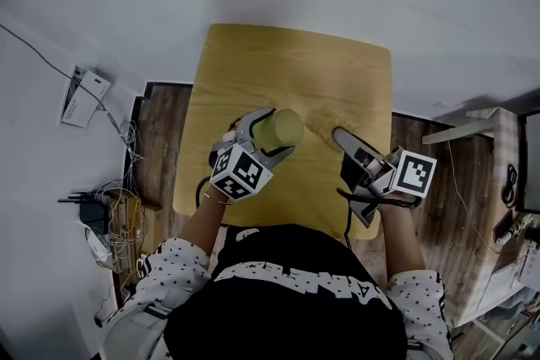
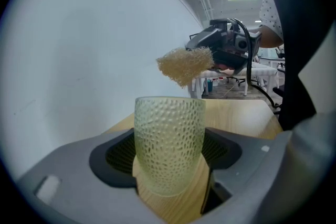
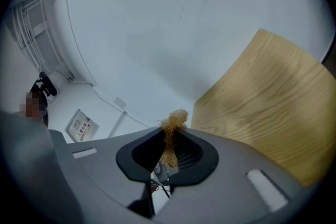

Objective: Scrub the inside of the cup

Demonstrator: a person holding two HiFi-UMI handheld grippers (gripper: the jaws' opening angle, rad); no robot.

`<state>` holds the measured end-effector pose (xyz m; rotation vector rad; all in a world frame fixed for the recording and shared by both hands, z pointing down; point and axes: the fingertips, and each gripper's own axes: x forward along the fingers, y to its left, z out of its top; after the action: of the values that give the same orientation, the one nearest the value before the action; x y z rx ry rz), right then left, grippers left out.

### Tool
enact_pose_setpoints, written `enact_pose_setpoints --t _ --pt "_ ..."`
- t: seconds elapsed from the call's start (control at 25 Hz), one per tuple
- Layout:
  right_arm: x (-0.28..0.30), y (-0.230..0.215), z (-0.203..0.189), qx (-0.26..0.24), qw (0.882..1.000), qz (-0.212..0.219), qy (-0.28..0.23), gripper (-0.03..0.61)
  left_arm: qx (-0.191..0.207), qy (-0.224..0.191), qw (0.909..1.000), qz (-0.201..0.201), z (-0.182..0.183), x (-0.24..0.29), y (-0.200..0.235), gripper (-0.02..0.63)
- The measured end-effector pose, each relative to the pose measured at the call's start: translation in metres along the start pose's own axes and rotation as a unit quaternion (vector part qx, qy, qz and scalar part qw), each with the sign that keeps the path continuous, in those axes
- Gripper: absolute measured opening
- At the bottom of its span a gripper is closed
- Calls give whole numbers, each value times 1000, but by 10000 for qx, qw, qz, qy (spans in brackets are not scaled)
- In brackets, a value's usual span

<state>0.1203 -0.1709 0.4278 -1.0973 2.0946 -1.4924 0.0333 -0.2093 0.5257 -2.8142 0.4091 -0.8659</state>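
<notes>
The cup (image 1: 283, 128) sits clamped in my left gripper (image 1: 268, 139) above the near half of the bench (image 1: 295, 55). My right gripper (image 3: 168, 153) pinches the scrubber (image 3: 171, 128). I should tip the cup's mouth toward it, then push in gently.

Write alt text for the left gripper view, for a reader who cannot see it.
A dimpled yellow-green glass cup is clamped between the fingers of the left gripper. Beyond it, the right gripper holds a tan fibrous scrubber in the air above the wooden table, before a white wall.
</notes>
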Motion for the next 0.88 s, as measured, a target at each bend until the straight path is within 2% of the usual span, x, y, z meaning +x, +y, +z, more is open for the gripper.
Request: enact_pose_setpoints --t 0.2,0.4,0.68,0.88 --pt "-3 -8 5 -257 9991 -326 -112 54 -299 -109 9994 -163 -12 14 -1 368" --pt "-3 -11 7 -411 9975 -537 -208 54 -362 -173 9987 -316 -24 20 -2 367" --pt "-6 -17 6 -382 9963 -734 -244 54 -432 -229 9974 -531 -35 39 -9 367" --pt "-6 -19 4 -392 9958 -792 -219 54 -517 -316 9967 -546 -34 48 -11 368"
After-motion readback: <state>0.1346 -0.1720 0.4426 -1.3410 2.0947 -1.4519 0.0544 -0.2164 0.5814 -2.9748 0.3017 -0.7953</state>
